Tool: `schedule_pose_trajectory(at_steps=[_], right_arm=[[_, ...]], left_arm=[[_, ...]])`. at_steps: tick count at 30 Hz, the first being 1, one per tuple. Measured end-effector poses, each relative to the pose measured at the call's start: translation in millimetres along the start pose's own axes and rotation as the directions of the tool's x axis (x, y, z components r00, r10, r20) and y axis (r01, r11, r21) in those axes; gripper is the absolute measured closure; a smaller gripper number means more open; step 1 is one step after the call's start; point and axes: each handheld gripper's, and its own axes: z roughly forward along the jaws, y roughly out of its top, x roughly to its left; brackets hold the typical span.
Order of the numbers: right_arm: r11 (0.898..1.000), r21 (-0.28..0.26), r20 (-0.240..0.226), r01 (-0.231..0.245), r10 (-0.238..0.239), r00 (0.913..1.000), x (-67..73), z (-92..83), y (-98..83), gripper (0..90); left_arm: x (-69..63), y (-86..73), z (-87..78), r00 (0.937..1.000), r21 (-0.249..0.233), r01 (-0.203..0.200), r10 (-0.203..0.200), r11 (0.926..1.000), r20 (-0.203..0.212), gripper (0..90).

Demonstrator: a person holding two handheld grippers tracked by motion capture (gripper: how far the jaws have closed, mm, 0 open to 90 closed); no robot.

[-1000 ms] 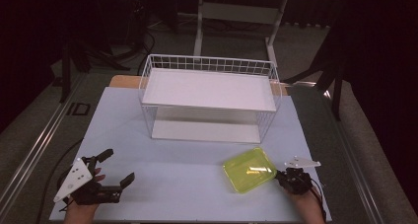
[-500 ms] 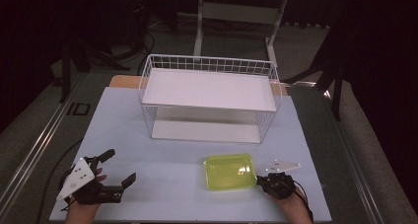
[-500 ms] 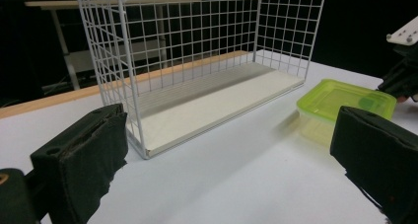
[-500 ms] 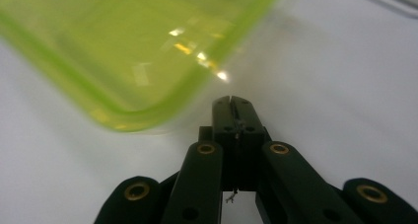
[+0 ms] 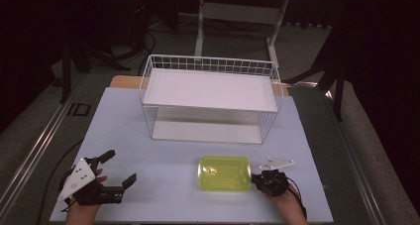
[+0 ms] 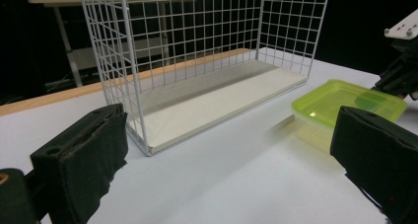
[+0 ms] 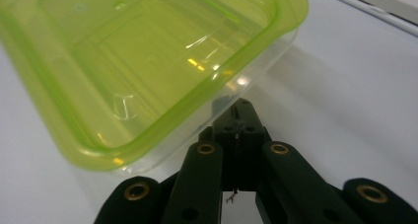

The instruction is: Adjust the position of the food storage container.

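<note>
The green container (image 5: 224, 173) lies on the white table (image 5: 163, 185) in front of the wire basket (image 5: 210, 98), a little apart from the open front side of the basket; it looks like thin plastic with a green lid over a clear body, so it is probably light, a bit flexible and slippery, and it will likely slide on the smooth table when it is pushed; the best place to take hold seems to be the rim of the lid at a short end, where the edge stands out (the flat walls give less to grip); the right gripper (image 5: 258, 179) is at the container's right end, its jaws are closed together with nothing between them, and the tips (image 7: 240, 108) touch the clear wall just under the rim; the left gripper (image 5: 116, 169) rests well to the left of the container, jaws wide and empty
</note>
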Motion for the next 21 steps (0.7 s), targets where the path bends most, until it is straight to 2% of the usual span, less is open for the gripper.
schedule_pose_trajectory(at_steps=[6, 21], right_arm=[[1.000, 0.009, -0.030, 0.008, -0.007, 0.9995, 7.3, 13.5, 7.6, 90.0], [0.999, 0.004, -0.052, 0.051, -0.051, 0.9973, 20.7, 40.3, 29.3, 90.0]], left_arm=[[-0.5, -0.2, 1.7, 1.0000, 0.007, -0.006, 0.006, 1.0000, 0.005, 2.0], [0.1, -0.5, 2.0, 0.9999, 0.010, -0.004, 0.004, 0.9999, 0.013, 2.0]])
